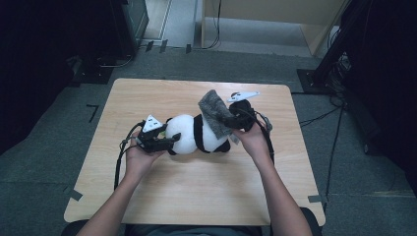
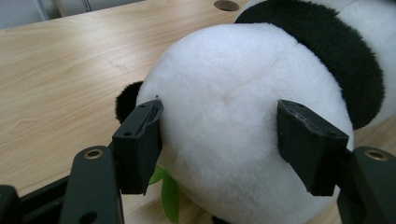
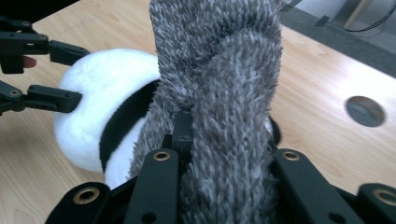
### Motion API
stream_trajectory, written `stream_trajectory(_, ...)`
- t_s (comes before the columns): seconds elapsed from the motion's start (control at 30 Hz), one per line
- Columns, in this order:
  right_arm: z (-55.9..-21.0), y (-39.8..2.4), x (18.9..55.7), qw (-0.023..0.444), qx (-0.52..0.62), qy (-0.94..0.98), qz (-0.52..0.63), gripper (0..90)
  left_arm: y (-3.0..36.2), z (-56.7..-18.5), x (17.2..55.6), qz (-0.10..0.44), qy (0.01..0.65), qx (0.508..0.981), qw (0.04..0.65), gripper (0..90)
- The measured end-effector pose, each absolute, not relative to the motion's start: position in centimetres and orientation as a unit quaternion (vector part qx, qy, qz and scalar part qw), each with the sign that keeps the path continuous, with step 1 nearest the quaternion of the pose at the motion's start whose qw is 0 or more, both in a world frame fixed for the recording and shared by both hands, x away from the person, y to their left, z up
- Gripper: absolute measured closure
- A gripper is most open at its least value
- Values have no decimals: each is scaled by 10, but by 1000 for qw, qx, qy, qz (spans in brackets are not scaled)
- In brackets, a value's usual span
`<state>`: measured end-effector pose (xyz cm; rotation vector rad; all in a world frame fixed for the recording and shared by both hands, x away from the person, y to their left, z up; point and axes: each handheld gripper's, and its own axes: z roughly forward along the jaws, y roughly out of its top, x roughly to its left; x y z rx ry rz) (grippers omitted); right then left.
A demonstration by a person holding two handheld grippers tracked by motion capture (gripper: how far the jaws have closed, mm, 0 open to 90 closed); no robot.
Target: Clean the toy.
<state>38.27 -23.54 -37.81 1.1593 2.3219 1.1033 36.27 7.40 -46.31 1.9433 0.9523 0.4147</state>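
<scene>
lying on its side across the table, the panda has its head clamped between the left gripper pads, while the right gripper, nearer the body, pinches a grey cloth draped over it.

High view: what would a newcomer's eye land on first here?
A black-and-white plush panda lying mid-table on the wooden table. The left gripper clamps its white head from the left, while the right gripper holds a shaggy grey cloth over the panda's body.
</scene>
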Motion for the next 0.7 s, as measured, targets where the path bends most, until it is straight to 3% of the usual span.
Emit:
stream_trajectory(0.3,-382,-265,377,167,446,794,379,725,73,-462,362,171,383,789,450,330)
stream_trajectory(0.7,-419,-262,373,185,441,799,365,695,73,-463,363,168,384,788,452,330)
